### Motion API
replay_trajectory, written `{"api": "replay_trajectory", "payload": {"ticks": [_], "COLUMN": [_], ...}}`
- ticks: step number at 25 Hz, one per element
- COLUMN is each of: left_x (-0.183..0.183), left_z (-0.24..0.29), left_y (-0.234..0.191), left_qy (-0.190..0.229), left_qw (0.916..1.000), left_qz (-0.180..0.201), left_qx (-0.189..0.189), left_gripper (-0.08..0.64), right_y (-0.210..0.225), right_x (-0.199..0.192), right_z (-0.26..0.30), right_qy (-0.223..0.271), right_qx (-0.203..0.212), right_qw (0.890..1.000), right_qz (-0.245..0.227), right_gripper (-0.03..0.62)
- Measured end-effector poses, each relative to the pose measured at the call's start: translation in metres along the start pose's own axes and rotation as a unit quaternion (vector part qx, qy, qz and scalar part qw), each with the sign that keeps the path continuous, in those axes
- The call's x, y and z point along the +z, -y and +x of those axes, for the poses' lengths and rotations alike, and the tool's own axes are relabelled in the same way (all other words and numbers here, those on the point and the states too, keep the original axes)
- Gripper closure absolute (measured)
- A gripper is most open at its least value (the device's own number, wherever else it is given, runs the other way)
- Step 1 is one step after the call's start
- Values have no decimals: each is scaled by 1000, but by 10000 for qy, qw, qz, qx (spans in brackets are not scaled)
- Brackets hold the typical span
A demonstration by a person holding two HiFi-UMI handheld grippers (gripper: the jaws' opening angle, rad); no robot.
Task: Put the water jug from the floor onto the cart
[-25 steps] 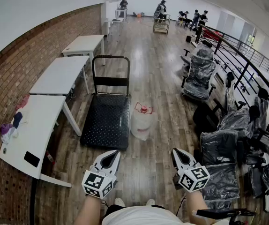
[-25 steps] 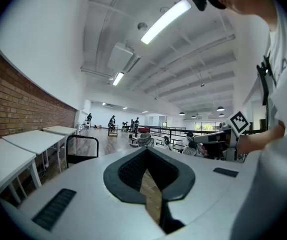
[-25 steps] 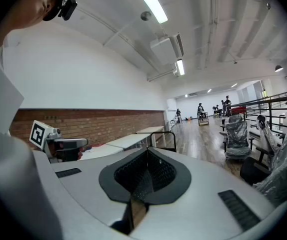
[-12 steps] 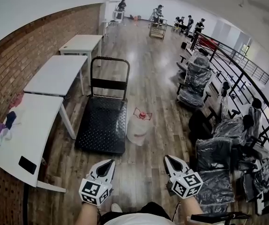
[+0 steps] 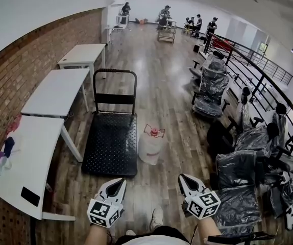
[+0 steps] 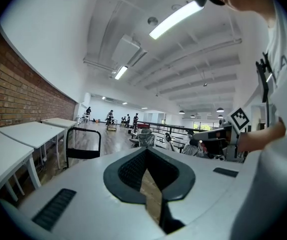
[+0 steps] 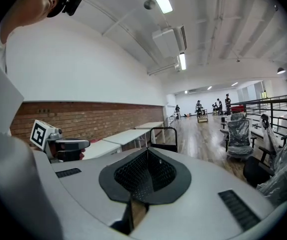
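The clear water jug with a red cap stands upright on the wood floor, just right of the black flat cart. The cart's upright handle is at its far end and also shows as cart handle and cart handle. My left gripper and right gripper are low in the head view, short of the jug and apart from it. Both have their tips together and hold nothing. The jug is hidden in both gripper views behind left gripper and right gripper.
White desks line the brick wall left of the cart. Plastic-wrapped office chairs crowd the right side beside a black railing. Several people and a trolley stand at the far end of the hall. My shoe shows between the grippers.
Both grippers have travelled forward with the person and sit a little lower in the head view. A shoe has stepped into view. The jaws stayed shut.
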State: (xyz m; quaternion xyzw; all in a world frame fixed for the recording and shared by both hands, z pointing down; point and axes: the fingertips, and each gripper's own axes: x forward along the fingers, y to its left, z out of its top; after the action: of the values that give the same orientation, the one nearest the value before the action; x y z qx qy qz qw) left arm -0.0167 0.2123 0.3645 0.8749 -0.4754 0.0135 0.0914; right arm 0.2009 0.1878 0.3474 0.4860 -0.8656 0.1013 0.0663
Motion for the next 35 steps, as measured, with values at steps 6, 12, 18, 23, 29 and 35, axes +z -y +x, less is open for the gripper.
{"api": "replay_trajectory", "payload": {"ticks": [6, 12, 18, 23, 29, 35], "left_x": [18, 44, 48, 50, 50, 47], "left_z": [50, 112, 157, 184, 209, 236], "left_y": [-11, -11, -2, 0, 1, -20], "left_qy": [-57, 49, -34, -71, -187, -170], "left_qw": [9999, 9996, 9991, 9986, 9988, 9995], "left_qz": [105, 187, 199, 197, 221, 89], "left_qx": [75, 192, 365, 482, 403, 263], "left_gripper": [560, 560, 560, 560, 560, 560], "right_y": [44, 106, 158, 187, 206, 216], "right_x": [13, 31, 32, 33, 26, 29], "right_z": [37, 65, 81, 92, 103, 124], "right_qy": [162, 248, 237, 257, 208, 152], "right_qx": [109, 210, 340, 419, 378, 274], "right_qw": [9997, 9992, 9984, 9977, 9972, 9980], "right_qz": [171, 243, 392, 460, 613, 540], "right_gripper": [589, 589, 589, 589, 589, 589]}}
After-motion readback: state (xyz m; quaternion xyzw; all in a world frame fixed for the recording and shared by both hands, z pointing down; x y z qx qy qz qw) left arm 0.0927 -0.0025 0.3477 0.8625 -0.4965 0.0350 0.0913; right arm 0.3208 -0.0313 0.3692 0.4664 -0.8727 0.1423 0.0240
